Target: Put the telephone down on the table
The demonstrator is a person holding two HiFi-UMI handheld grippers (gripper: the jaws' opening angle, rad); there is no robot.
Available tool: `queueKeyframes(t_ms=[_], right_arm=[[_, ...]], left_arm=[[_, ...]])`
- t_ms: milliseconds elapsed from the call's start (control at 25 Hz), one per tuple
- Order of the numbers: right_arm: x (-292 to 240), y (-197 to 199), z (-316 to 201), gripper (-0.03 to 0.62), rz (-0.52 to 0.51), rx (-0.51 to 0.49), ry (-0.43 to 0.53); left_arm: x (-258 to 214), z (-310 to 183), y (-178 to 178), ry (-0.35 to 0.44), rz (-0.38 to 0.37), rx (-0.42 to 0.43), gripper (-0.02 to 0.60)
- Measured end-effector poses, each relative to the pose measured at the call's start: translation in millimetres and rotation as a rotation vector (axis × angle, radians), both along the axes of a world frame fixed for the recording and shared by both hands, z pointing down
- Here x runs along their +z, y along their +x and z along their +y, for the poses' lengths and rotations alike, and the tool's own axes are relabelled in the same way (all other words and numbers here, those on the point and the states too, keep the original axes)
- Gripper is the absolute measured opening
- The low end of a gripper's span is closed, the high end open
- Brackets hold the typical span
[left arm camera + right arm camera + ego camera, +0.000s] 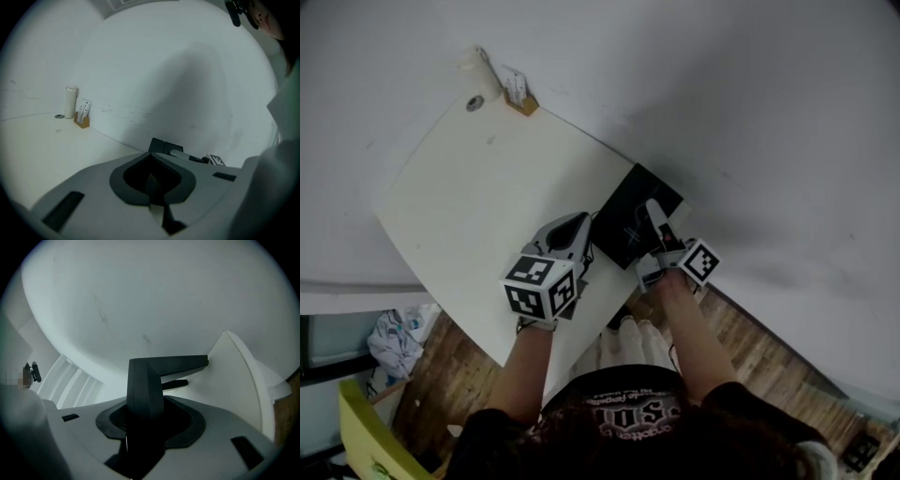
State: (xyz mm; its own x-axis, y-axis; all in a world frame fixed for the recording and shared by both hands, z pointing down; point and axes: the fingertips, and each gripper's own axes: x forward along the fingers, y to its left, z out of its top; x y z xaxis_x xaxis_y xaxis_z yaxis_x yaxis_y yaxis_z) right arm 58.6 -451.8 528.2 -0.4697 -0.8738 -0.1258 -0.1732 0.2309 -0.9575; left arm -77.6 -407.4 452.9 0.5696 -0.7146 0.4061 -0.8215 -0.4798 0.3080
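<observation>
Lowest in frame, black shirt (619,412). Above it, right tool (654,218) clamped on black telephone (623,220), mid-right over tabletop (478,187) edge; gripped by one side, probably for lowering flat. Left tool (577,228) at centre, jaws together, nothing between, likely standing by. Can't tell whether telephone touches tabletop; underside hidden, keypad indiscernible.

The flat black telephone (623,220), clamped in the right tool (656,227), is at the table's (469,206) wall-side edge.

Black telephone (623,223), cream table (478,197); the grey left gripper (581,223) and right gripper (656,214) bear black-and-white square-marked cubes (542,286).
</observation>
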Motion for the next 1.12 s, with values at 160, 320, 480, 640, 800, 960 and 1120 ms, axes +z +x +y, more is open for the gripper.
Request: queueKeyframes(t_ms=[160, 320, 480, 640, 800, 960, 1120], right_arm=[[-1, -1, -3, 0.179, -0.035, -0.008, -0.002], [-6, -3, -2, 0.183, -0.005, -0.040, 0.014], [-6, -5, -3, 0.184, 0.028, -0.066, 0.012], [-5, -4, -2, 0.186, 0.029, -0.072, 0.014], [-6, -1, -1, 0.192, 0.020, -0.067, 0.024], [-7, 0, 1, 0.192, 0.001, -0.055, 0.034], [-6, 5, 2, 0.200, -0.007, -0.047, 0.023]], left_arm=[[4, -2, -2, -0.010, 0.002, -0.005, 0.002], [2, -2, -3, -0.005, 0.007, -0.010, 0.002], [2, -3, -3, -0.002, 0.012, -0.010, 0.002], [0, -2, -4, 0.003, 0.014, -0.010, 0.003], [-1, 1, 0, 0.007, 0.014, 0.016, 0.003], [7, 0, 15, 0.004, 0.001, 0.062, 0.003], [20, -3, 25, -0.020, 0.005, 0.095, 0.003]])
